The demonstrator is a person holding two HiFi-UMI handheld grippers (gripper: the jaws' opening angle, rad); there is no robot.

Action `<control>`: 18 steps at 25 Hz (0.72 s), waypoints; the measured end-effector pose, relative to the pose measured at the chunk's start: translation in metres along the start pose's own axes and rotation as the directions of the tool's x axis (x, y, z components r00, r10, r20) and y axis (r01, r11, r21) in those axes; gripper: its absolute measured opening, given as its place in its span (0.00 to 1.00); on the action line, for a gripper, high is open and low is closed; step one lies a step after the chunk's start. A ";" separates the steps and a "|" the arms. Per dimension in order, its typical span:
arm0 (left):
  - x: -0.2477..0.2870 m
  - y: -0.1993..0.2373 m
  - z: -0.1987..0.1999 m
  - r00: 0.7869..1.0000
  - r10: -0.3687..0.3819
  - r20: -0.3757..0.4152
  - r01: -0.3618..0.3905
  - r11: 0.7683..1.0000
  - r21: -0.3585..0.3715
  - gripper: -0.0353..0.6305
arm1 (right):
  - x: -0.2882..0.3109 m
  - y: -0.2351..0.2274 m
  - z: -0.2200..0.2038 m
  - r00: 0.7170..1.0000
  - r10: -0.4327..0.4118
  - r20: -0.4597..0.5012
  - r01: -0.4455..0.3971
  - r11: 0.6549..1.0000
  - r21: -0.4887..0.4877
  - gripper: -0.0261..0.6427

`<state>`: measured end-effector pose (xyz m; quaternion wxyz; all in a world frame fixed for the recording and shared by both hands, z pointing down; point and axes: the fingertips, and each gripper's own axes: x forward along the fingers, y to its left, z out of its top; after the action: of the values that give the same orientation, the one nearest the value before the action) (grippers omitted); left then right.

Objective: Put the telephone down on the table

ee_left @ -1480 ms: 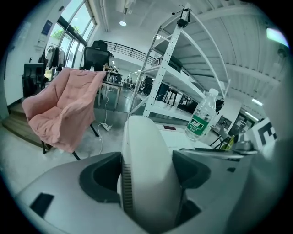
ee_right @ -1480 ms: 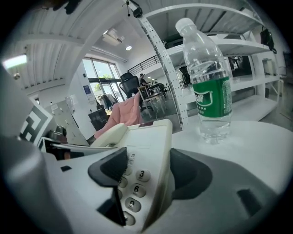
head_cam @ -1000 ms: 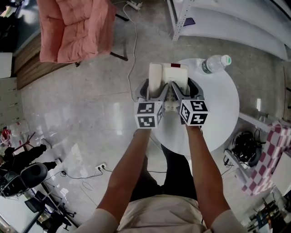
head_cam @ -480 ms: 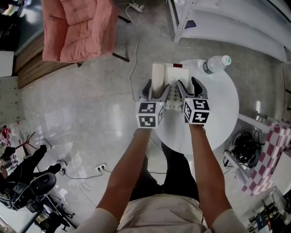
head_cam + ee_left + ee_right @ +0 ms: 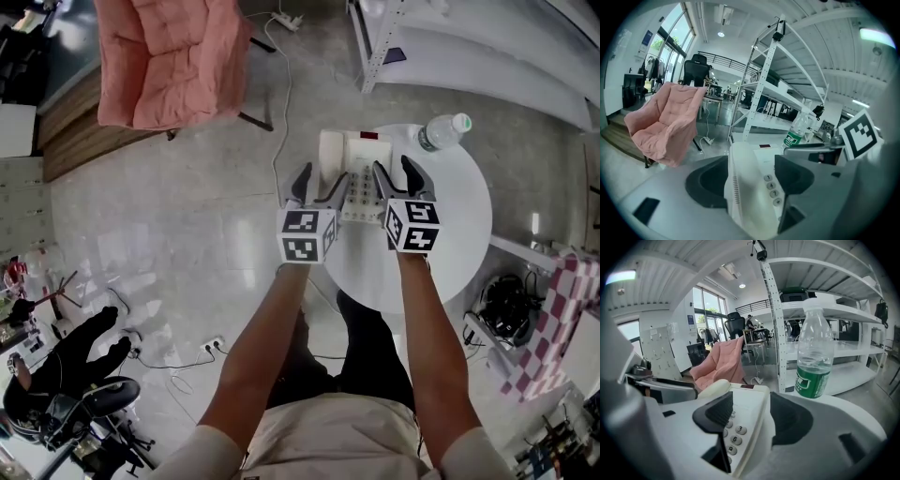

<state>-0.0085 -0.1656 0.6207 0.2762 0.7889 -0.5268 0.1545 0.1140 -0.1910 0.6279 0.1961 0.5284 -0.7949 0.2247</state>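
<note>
The telephone (image 5: 356,155) rests on the round surface (image 5: 450,225). The left gripper (image 5: 319,183) and right gripper (image 5: 394,173) straddle it released, their jaws just narrowing.

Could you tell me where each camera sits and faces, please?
Head view: on the person's head, steeply down at the round white table; forearms, left gripper, right gripper show.
Left gripper view: on the left gripper, along its jaws, just closing slightly astride the white plastic telephone.
Right gripper view: on the right gripper, along jaws likewise closing astride the telephone's edge.
Shared: telephone, clear green-labelled plastic bottle.
</note>
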 end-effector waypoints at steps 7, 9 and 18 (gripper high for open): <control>-0.038 0.001 0.035 0.999 0.000 0.043 -0.002 0.998 0.058 0.50 | -0.030 0.005 0.035 0.999 -0.015 0.046 0.016 0.999 -0.033 0.32; -0.053 0.002 0.047 0.998 -0.008 0.059 0.003 0.997 0.083 0.48 | -0.041 0.011 0.046 0.998 -0.009 0.059 0.012 0.999 -0.046 0.27; -0.131 -0.004 0.116 0.984 -0.054 0.167 0.027 0.986 0.163 0.35 | -0.101 0.050 0.101 0.992 0.019 0.128 -0.003 0.993 -0.117 0.03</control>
<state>-0.0625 -0.1364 0.4568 0.1689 0.8295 -0.5181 0.1224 0.0969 -0.1551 0.4817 0.1737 0.5250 -0.8206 0.1444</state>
